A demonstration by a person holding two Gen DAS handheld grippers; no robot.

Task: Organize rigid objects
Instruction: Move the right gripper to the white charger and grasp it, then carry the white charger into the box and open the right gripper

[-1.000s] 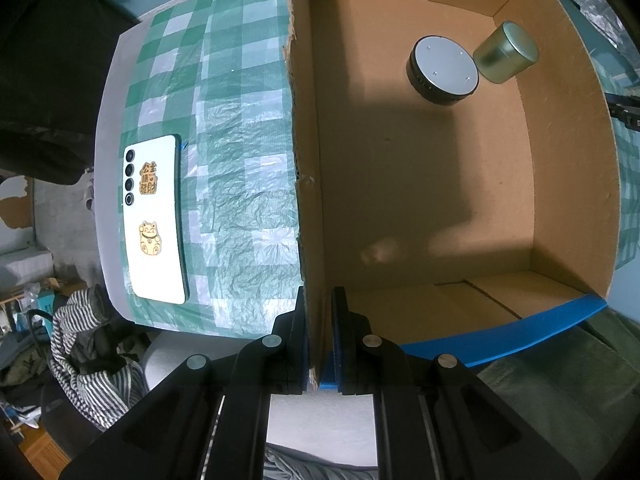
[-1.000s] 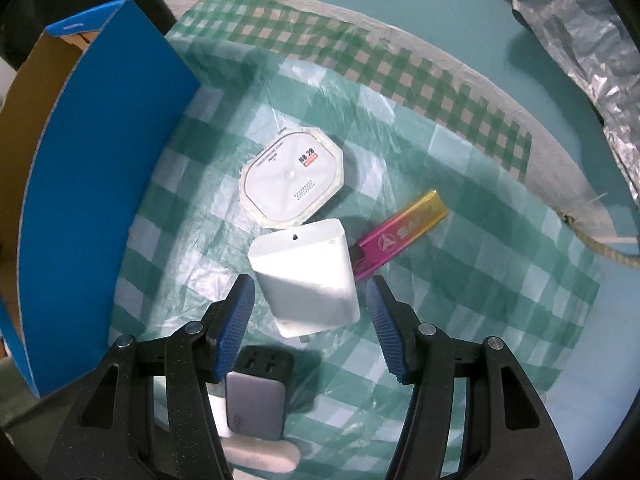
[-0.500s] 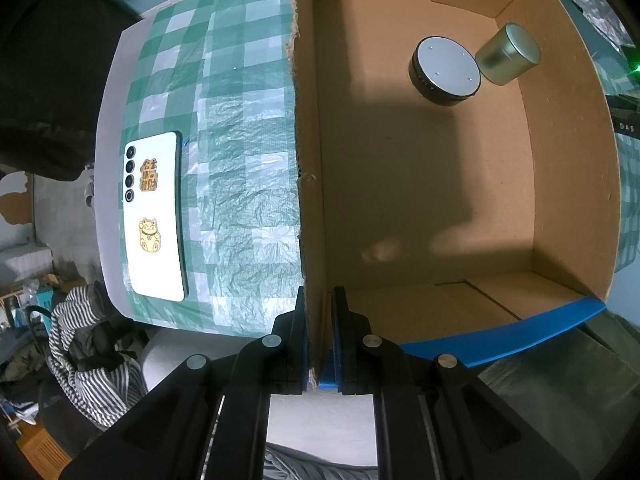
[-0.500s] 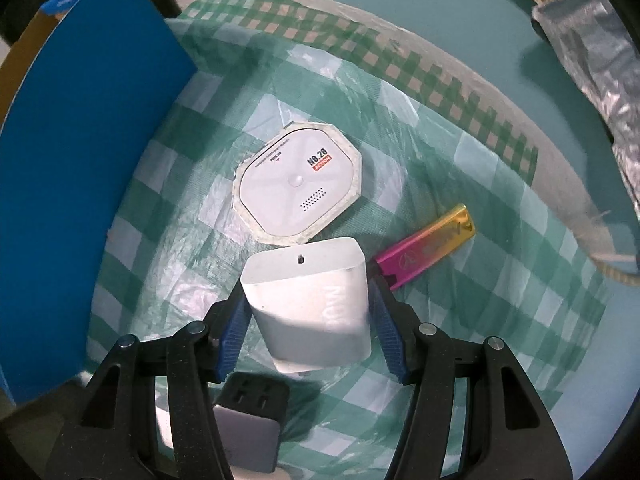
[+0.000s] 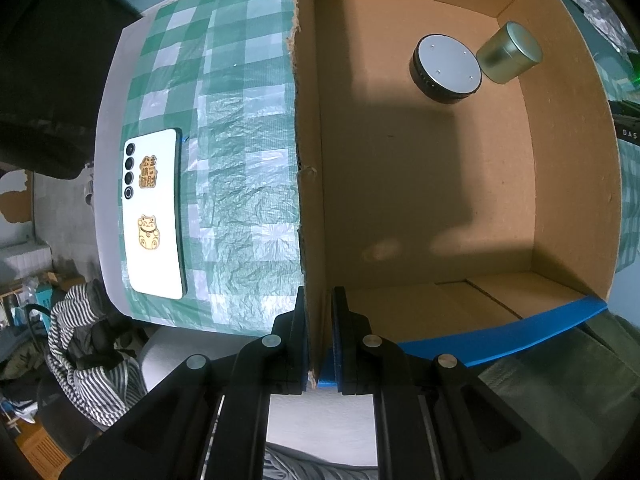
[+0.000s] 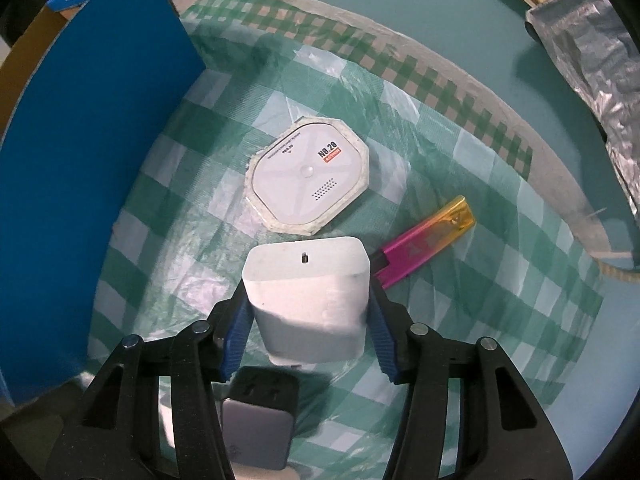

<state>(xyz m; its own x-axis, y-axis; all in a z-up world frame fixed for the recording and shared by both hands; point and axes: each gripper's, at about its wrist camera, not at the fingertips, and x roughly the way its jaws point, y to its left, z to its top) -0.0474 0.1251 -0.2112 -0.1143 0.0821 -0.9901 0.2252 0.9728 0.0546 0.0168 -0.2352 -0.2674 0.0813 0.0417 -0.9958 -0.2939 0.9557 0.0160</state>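
My left gripper [image 5: 320,300] points down and is shut on the left wall of the cardboard box [image 5: 308,160]. Inside the box lie a black round puck [image 5: 446,66] and a small gold tin [image 5: 510,54]. In the right wrist view a white power bank [image 6: 306,264] stands between the blue pads of my right gripper [image 6: 307,296]. Its jaws are closing, and both pads touch the block's sides. Beyond it lie a white octagonal device [image 6: 306,178] and a pink-and-gold bar [image 6: 426,240]. A grey charger [image 6: 258,424] sits under the fingers.
A white phone [image 5: 154,216] with gold stickers lies on the green checked cloth [image 5: 240,140] left of the box. The box's blue outer wall [image 6: 88,160] rises left of the right gripper. Crumpled foil [image 6: 592,60] sits at the far right, and striped fabric [image 5: 88,360] lies off the table.
The right gripper came down around the white power bank and its jaws narrowed until the pads met the sides. The left gripper and the box have not moved.
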